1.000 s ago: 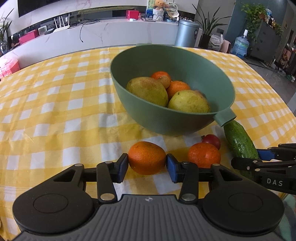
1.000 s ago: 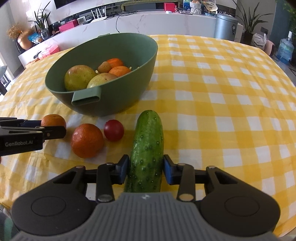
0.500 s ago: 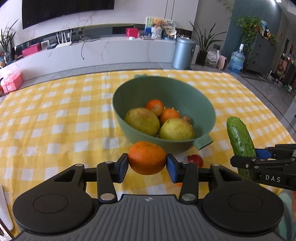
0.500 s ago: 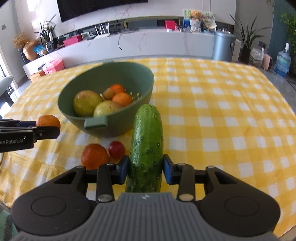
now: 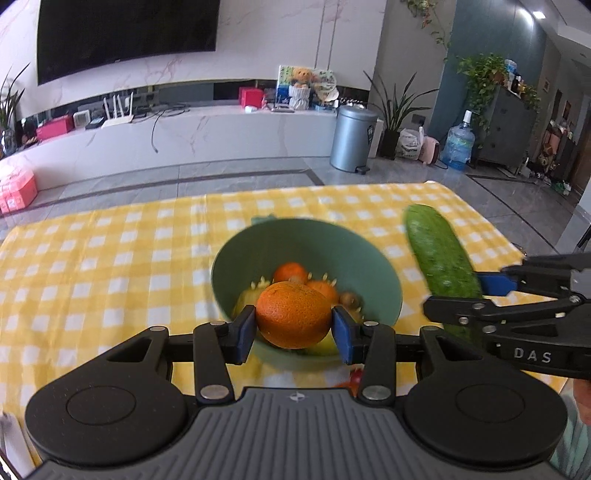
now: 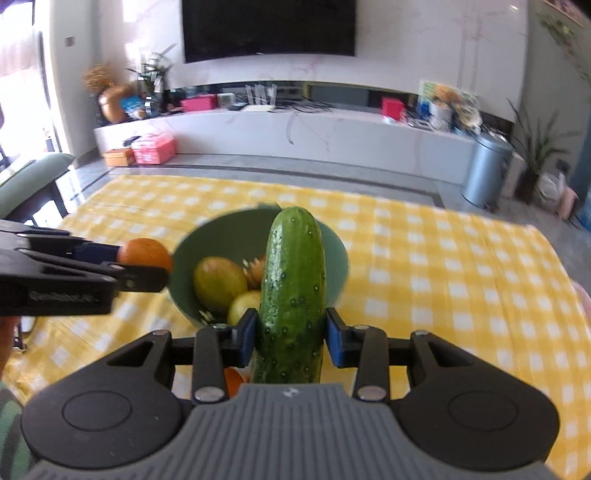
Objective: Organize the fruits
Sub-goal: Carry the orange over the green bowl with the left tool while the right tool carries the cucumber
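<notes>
Left gripper (image 5: 293,325) is clamped on an orange (image 5: 293,315), blue pads (image 5: 244,334) pressing on both sides of it, and it's up in the air right in front of the green bowl (image 5: 380,273). Right gripper (image 6: 291,334) is closed around a cucumber (image 6: 291,291), gripped near its lower end, with the long end sticking up and away from the camera, so it covers the middle of the bowl in that view. From the left wrist view the cucumber shows off to the right, tilted, with the right gripper's black fingers (image 5: 480,310) pinching it.

Just under the grippers, mostly hidden, there's a bit of another orange (image 6: 233,382) and a small red fruit (image 5: 356,376) sitting on the bench (image 5: 92,266), which has a yellow and white checked cloth on it.

A little further out is the bowl itself, resting on the cloth. Inside it: two big yellow-green fruits (image 6: 219,282), a couple of oranges (image 5: 290,272) toward the back, and a small brownish one (image 5: 350,300). It's kind of blurry so I can't tell exactly what's touching what in there.

Way past the bench is grey tile floor, a long white marble console (image 5: 184,136) with red boxes and a router, a silver trash bin (image 5: 352,138), a water jug (image 5: 458,146), some plants and a big dark TV (image 5: 125,33) on the wall.
</notes>
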{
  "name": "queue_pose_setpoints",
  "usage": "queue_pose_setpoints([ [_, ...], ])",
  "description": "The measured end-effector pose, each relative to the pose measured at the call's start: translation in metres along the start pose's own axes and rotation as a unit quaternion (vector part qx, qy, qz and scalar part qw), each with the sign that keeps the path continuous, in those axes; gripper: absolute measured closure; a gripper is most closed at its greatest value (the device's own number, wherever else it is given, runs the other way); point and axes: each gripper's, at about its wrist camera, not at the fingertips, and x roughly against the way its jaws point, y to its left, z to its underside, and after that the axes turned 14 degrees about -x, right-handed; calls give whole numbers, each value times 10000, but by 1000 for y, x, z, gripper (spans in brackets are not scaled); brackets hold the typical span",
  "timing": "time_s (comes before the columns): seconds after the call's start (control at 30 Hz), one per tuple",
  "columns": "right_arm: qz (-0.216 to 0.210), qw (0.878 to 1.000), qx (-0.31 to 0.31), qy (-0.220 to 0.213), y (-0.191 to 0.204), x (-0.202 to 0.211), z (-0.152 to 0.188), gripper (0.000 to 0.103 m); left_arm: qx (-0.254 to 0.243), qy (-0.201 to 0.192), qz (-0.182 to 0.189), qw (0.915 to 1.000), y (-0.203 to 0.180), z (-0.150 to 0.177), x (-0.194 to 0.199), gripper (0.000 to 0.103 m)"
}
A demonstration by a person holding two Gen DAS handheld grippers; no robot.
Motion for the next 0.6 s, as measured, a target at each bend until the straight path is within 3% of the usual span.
queue_pose_setpoints([
  [0.27, -304, 9974, 649, -6, 15, -27, -40, 68, -133, 50, -55, 9999, 5, -20, -21, 54],
  [0.6, -720, 9934, 774, 440, 9, -90, -71, 67, 125, 377, 133, 9991, 40, -15, -50, 54],
])
